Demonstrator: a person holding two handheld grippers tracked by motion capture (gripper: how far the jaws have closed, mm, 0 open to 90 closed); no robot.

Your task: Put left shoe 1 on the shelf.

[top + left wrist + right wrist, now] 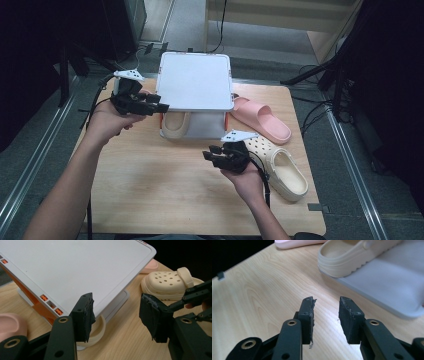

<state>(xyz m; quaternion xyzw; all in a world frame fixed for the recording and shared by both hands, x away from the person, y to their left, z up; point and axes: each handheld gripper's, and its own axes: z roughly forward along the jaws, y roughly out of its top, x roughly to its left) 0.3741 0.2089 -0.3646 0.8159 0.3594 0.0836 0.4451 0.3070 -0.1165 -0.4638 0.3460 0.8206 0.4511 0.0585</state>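
A white two-level rack [195, 80] stands at the back of the wooden table [165, 190]. One cream clog [175, 125] lies on its lower shelf [392, 285], and its toe [96, 333] pokes out under the top shelf. A second cream clog [280, 167] lies on the table at the right, with a pink slide [262, 119] behind it. My left gripper [162, 107] is open at the rack's left front corner, which shows between its jaws [116, 315]. My right gripper [207, 154] is open and empty over the table in front of the rack [326, 315].
A second pink shoe [10, 325] lies on the table left of the rack, and its edge [297, 243] shows beyond the shelved clog. Dark stands and cables [320, 75] surround the table. A small grey tab [315, 206] sits at the front right edge.
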